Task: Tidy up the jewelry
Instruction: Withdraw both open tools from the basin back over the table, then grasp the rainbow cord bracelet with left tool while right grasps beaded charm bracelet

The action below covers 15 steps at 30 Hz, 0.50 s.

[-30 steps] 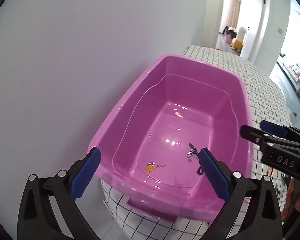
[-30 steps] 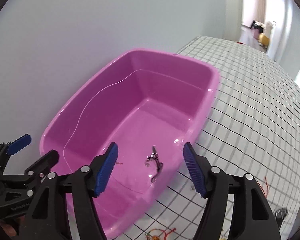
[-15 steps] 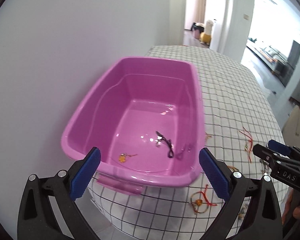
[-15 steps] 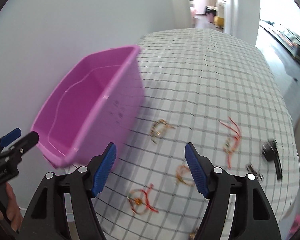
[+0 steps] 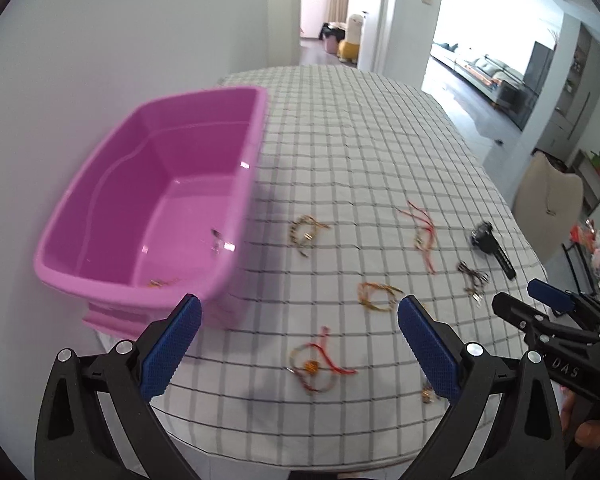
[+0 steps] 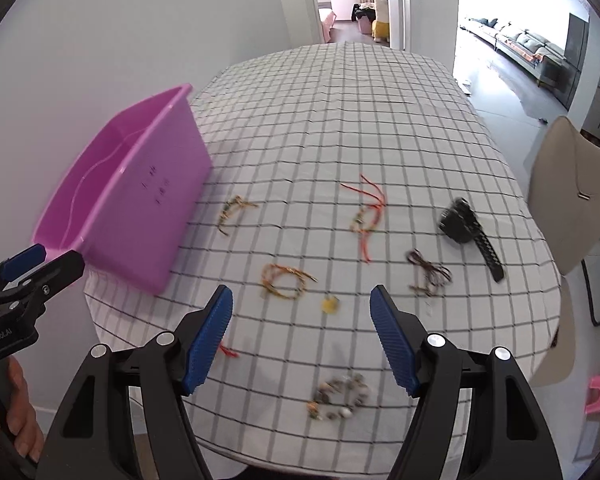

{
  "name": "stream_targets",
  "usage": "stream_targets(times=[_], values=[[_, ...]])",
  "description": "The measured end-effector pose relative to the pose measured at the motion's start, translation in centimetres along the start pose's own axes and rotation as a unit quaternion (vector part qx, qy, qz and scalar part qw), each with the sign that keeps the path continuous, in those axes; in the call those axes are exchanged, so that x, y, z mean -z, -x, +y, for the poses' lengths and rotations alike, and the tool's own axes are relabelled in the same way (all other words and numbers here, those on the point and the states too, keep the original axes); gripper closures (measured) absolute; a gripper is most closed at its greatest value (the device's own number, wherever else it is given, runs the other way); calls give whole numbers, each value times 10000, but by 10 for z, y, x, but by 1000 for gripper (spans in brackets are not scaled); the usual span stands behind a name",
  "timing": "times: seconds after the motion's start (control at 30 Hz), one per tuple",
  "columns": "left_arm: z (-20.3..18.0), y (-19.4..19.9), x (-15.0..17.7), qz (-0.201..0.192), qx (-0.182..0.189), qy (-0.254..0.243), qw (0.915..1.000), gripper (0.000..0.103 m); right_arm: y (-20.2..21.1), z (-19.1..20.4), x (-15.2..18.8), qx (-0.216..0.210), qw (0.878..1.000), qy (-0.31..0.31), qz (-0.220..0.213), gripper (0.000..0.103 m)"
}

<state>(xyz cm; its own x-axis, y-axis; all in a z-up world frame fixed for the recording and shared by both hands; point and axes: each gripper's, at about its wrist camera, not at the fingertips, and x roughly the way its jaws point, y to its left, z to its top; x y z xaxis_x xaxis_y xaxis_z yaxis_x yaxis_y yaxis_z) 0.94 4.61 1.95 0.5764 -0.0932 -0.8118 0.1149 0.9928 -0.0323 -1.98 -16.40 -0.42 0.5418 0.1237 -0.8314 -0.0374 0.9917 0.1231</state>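
Note:
A pink plastic bin (image 5: 112, 200) (image 6: 140, 216) stands at the table's left, with a few small pieces inside (image 5: 218, 242). Several bracelets lie loose on the checked cloth: a red-string one (image 5: 316, 364), a gold one (image 5: 376, 296) (image 6: 284, 280), a beaded one (image 6: 340, 396), a dark cord one (image 6: 428, 274) and a black watch (image 6: 470, 232). My left gripper (image 5: 298, 344) is open and empty above the near table edge. My right gripper (image 6: 302, 332) is open and empty above the cloth.
The table (image 6: 340, 120) has a checked cloth and rounded edges. A white wall runs behind the bin. A beige chair (image 6: 568, 184) stands at the right. A small yellow charm (image 6: 330, 304) lies near the gold bracelet.
Both grippers have pulled back from over the pink bin and swung right, now facing the loose jewelry on the cloth. Both stay open and empty.

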Motion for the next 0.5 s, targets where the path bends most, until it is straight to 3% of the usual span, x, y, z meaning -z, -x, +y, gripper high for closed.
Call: stream_targets(times=[0.27, 0.5], values=[[-45, -3, 38, 59, -195, -12, 9998, 6, 7, -37, 42, -116, 9999, 43, -104, 31], [-57, -24, 67, 191, -302, 50, 9993, 6, -4, -52, 78, -123, 9997, 111, -205, 31]])
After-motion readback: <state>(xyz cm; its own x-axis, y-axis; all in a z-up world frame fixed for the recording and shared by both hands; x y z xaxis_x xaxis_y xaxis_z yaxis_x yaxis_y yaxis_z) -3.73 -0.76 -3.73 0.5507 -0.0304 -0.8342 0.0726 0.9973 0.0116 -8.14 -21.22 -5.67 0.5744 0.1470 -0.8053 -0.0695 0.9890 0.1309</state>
